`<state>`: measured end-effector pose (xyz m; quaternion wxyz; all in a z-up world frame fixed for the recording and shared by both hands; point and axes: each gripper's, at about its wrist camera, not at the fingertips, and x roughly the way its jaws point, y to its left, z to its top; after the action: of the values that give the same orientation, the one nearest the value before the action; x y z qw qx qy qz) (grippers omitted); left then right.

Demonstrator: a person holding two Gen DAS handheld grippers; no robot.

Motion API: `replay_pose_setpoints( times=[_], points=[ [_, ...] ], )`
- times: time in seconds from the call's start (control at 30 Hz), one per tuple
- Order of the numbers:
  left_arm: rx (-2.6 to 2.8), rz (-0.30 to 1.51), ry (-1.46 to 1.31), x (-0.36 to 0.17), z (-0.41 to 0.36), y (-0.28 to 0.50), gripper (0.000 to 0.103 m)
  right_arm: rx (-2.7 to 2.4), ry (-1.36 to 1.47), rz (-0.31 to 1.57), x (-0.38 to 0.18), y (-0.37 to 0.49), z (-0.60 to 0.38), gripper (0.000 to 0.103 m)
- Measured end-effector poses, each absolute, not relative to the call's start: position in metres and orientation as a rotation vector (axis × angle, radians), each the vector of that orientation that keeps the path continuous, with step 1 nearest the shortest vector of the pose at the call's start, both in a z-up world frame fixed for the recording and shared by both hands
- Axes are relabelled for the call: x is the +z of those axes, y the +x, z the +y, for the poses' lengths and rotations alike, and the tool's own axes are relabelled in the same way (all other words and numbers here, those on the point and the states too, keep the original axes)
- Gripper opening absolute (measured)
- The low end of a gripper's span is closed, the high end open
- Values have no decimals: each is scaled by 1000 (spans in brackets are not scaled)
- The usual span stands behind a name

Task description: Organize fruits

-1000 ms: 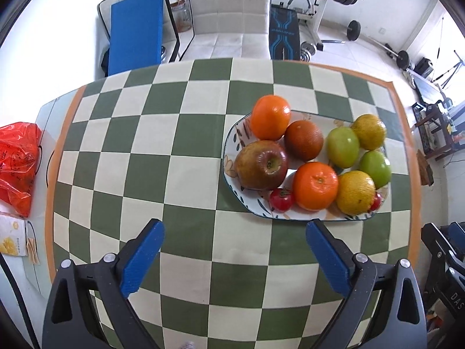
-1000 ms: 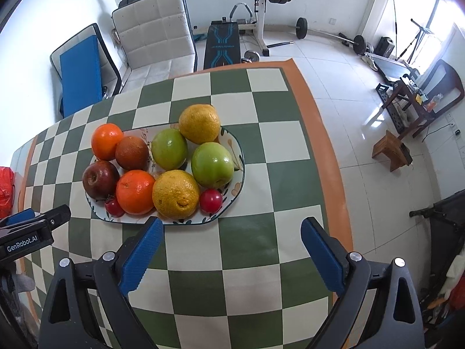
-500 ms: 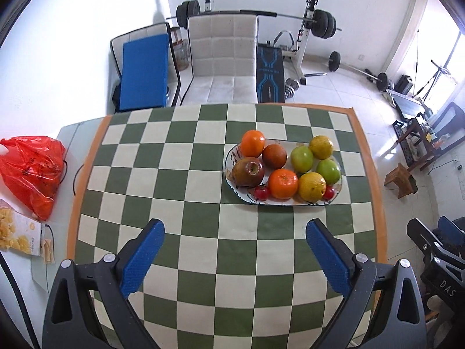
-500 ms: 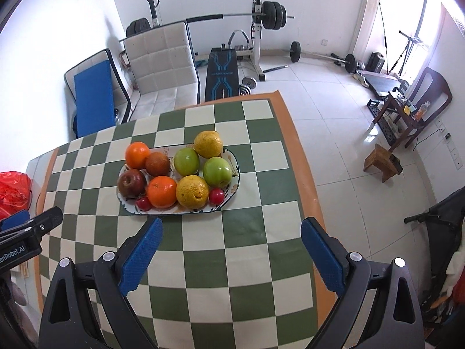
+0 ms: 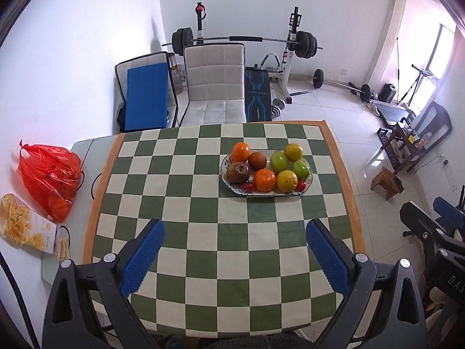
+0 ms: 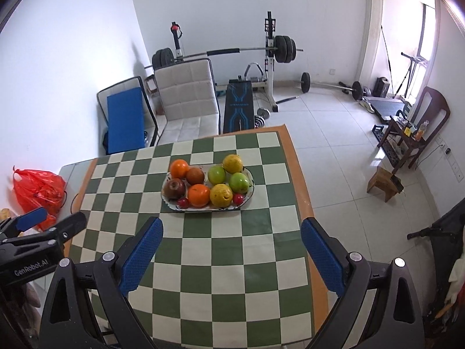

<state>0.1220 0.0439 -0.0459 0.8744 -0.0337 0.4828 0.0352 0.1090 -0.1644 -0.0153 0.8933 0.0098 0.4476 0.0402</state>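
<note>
An oval patterned plate (image 5: 309, 178) (image 6: 251, 187) sits on the green-and-white checked table, towards its far right. It holds two oranges (image 5: 240, 151) (image 6: 198, 195), a brownish apple (image 5: 238, 172) (image 6: 173, 188), a dark round fruit (image 5: 257, 161), two green apples (image 5: 301, 169) (image 6: 216, 174), two yellow citrus fruits (image 5: 287, 181) (image 6: 232, 163) and small red fruits (image 5: 248, 186). My left gripper (image 5: 234, 254) is open and empty, high above the near table. My right gripper (image 6: 231, 251) is likewise open and empty. The left gripper's body (image 6: 37, 241) shows at the left of the right wrist view.
A red plastic bag (image 5: 49, 176) and a snack packet (image 5: 23, 224) lie on the bare tabletop left of the cloth. Beyond the table stand a padded white chair (image 5: 215, 87), a blue panel (image 5: 146, 99) and a barbell rack (image 5: 247, 40). A small wooden stool (image 5: 388, 179) is on the floor right.
Both grippers have pulled up and back from the plate, so the fruit looks much smaller and the room is in view. Both stayed open; the fruit has not moved.
</note>
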Motion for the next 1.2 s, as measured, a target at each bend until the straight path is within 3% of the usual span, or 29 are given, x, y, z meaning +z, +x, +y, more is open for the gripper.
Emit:
replay_pose_setpoints(
  times=[0.57,1.2],
  points=[
    [75,969,-99,-19,40,85,100,112,18,881,45,43,-165,98],
    [73,957,-88,-46,33,126,103,97,25,903,14,87,-175,98]
  ],
)
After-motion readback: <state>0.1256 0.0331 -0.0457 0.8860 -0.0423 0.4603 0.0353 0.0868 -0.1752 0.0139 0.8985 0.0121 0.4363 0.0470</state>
